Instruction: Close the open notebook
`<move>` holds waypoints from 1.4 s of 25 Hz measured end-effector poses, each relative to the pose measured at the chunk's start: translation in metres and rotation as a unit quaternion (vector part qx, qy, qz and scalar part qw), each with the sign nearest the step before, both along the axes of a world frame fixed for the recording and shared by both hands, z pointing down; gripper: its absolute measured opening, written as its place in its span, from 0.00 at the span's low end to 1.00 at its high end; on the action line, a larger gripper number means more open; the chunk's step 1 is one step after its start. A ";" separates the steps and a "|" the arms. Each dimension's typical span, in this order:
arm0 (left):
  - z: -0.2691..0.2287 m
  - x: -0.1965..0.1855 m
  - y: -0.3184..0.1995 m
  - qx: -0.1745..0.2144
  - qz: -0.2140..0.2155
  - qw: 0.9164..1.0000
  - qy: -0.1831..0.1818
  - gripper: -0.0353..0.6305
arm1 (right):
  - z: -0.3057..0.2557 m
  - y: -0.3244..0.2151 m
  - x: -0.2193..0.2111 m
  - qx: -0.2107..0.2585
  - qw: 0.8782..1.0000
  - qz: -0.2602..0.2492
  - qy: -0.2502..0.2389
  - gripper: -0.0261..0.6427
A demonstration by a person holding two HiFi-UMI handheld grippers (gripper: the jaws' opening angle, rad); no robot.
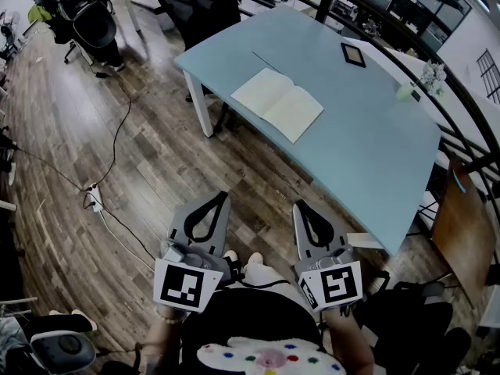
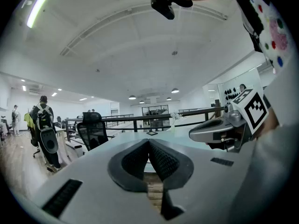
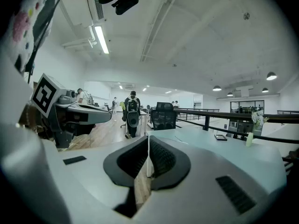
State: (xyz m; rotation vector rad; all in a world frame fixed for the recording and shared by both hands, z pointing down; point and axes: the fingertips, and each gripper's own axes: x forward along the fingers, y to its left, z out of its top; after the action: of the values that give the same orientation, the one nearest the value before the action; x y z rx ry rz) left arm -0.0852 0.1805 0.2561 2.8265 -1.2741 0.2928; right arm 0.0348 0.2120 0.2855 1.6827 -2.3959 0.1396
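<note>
One open notebook (image 1: pixel 278 104), flat on the pale blue surface (image 1: pixel 367 155), close to the near edge and toward the left corner. Spread wide, two blank cream pages facing up, centre fold running diagonally, covers hidden underneath. Well apart from a small dark-framed flat item (image 1: pixel 353 54) farther back on the same surface. Well apart, too, from both tongs. Left tongs (image 1: pixel 222 197) and right tongs (image 1: pixel 300 206) held low and side by side in front of the body, over the wooden floor (image 1: pixel 70 131), short of the surface's near edge, aimed toward it and tipped slightly downward. Left tongs clenched, ribbed pads (image 2: pixel 163 160) pressed together, nothing between. Right tongs likewise clenched and empty, tips meeting, only floor showing through the gap beneath.
</note>
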 end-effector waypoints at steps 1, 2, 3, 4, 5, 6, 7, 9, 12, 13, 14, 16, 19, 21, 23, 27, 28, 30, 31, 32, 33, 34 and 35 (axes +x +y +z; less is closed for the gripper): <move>0.000 0.001 0.000 0.000 0.000 1.000 0.000 0.08 | 0.000 0.001 0.000 -0.001 1.000 -0.001 0.001 0.10; 0.001 0.001 0.001 -0.001 0.001 1.000 0.000 0.08 | 0.000 0.001 0.001 -0.001 1.000 -0.001 0.002 0.10; 0.001 0.001 0.001 -0.001 0.000 1.000 0.000 0.08 | 0.000 0.001 0.001 -0.002 1.000 -0.002 0.003 0.10; 0.001 0.002 0.000 -0.002 0.000 1.000 0.000 0.08 | -0.001 0.001 0.001 -0.001 1.000 -0.002 0.004 0.10; 0.001 0.002 -0.001 -0.002 -0.001 1.000 0.000 0.08 | -0.001 0.000 0.001 -0.001 1.000 -0.003 0.005 0.10; 0.000 0.002 -0.002 -0.001 -0.001 1.000 -0.001 0.08 | -0.002 -0.002 0.001 -0.001 1.000 -0.004 0.005 0.10; 0.000 0.002 -0.003 0.000 -0.001 1.000 -0.002 0.08 | -0.002 -0.003 0.001 -0.001 1.000 -0.005 0.005 0.10; 0.000 0.002 -0.003 -0.001 -0.002 1.000 -0.003 0.08 | -0.001 -0.004 0.001 -0.002 1.000 -0.007 0.005 0.10; 0.002 0.003 -0.003 -0.002 -0.003 1.000 -0.006 0.08 | 0.000 -0.004 0.001 -0.004 1.000 -0.010 0.004 0.10; 0.003 0.003 -0.002 -0.002 -0.004 1.000 -0.006 0.08 | 0.001 -0.004 0.001 -0.004 1.000 -0.011 0.003 0.10; 0.003 0.003 -0.002 -0.002 -0.006 1.000 -0.007 0.08 | 0.001 -0.004 0.001 -0.004 1.000 -0.012 0.003 0.10; 0.003 0.004 -0.002 -0.004 -0.009 1.000 -0.007 0.08 | 0.001 -0.004 0.002 -0.005 1.000 -0.014 0.003 0.10; 0.002 0.007 -0.001 -0.006 -0.011 1.000 -0.008 0.08 | 0.002 -0.004 0.007 -0.007 1.000 -0.013 0.000 0.09; 0.002 0.009 0.000 -0.004 -0.015 1.000 -0.008 0.08 | 0.003 -0.004 0.010 -0.010 1.000 -0.013 -0.012 0.09; 0.002 0.010 0.002 -0.004 -0.021 1.000 -0.007 0.08 | 0.004 -0.003 0.012 -0.012 1.000 -0.017 -0.020 0.09; 0.006 0.013 0.006 -0.007 -0.028 1.000 -0.007 0.08 | 0.002 0.000 0.014 -0.011 0.999 -0.024 -0.019 0.09; 0.005 0.014 0.007 -0.006 -0.029 1.000 -0.007 0.08 | 0.002 0.001 0.016 -0.009 0.999 -0.025 -0.018 0.09; 0.004 0.018 0.009 -0.003 -0.031 0.999 -0.007 0.08 | 0.001 0.002 0.019 -0.006 1.000 -0.027 -0.016 0.09; 0.003 0.019 0.010 0.000 -0.032 0.999 -0.008 0.08 | 0.002 0.003 0.022 -0.005 1.000 -0.026 -0.014 0.09; 0.003 0.021 0.011 0.002 -0.032 0.999 -0.008 0.08 | 0.002 0.004 0.024 -0.003 1.000 -0.026 -0.012 0.09; 0.002 0.022 0.012 0.003 -0.033 0.999 -0.008 0.08 | 0.002 0.005 0.026 0.000 1.000 -0.025 -0.009 0.09; 0.002 0.023 0.013 0.005 -0.034 0.999 -0.007 0.08 | 0.001 0.007 0.027 0.003 1.000 -0.025 -0.006 0.09; 0.001 0.024 0.013 0.006 -0.036 0.999 -0.005 0.08 | 0.000 0.009 0.028 0.006 1.000 -0.025 -0.003 0.09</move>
State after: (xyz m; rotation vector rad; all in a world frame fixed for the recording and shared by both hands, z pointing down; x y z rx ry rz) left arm -0.0611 0.1935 0.2573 2.7847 -1.3797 0.2991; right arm 0.0633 0.2206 0.2856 1.6290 -2.4462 0.1225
